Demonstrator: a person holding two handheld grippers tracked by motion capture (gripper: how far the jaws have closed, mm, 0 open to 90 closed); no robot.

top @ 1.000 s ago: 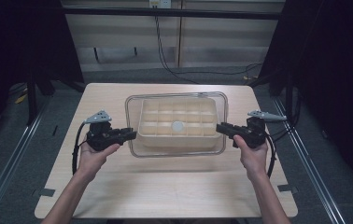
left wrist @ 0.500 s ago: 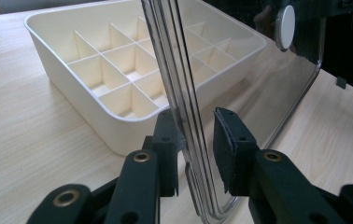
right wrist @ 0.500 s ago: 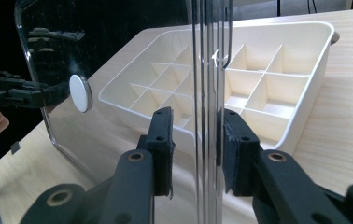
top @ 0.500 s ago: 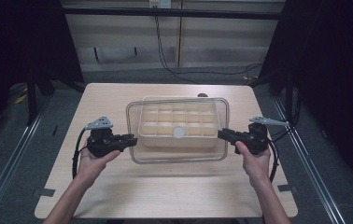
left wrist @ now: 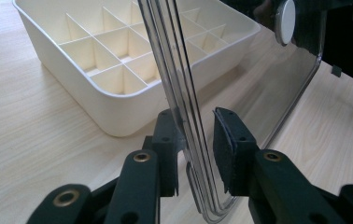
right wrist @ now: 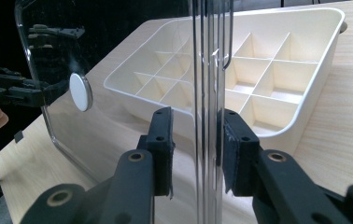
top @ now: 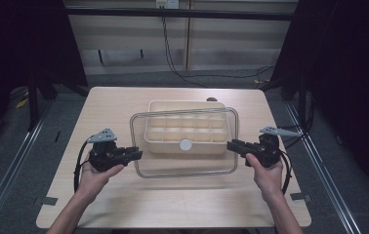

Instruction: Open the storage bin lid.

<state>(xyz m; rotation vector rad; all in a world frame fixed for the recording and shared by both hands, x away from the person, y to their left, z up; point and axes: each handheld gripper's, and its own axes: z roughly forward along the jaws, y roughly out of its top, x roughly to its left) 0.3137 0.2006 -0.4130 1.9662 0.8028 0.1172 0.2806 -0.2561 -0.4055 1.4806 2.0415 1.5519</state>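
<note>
Clear lid (top: pixel 185 168) had shifted toward person over last second, off cream divider tray (top: pixel 185 127); earlier it sat roughly centred over tray. Lid was airborne, overlapping tray's near half only. Left gripper (top: pixel 134 154) straddled lid's left rim, jaws not quite closed on it. Right gripper (top: pixel 233 145) likewise, small gaps visible. Tray stayed put on table (top: pixel 114 105). Likely meaning: lid removal underway, tray being uncovered.
</note>
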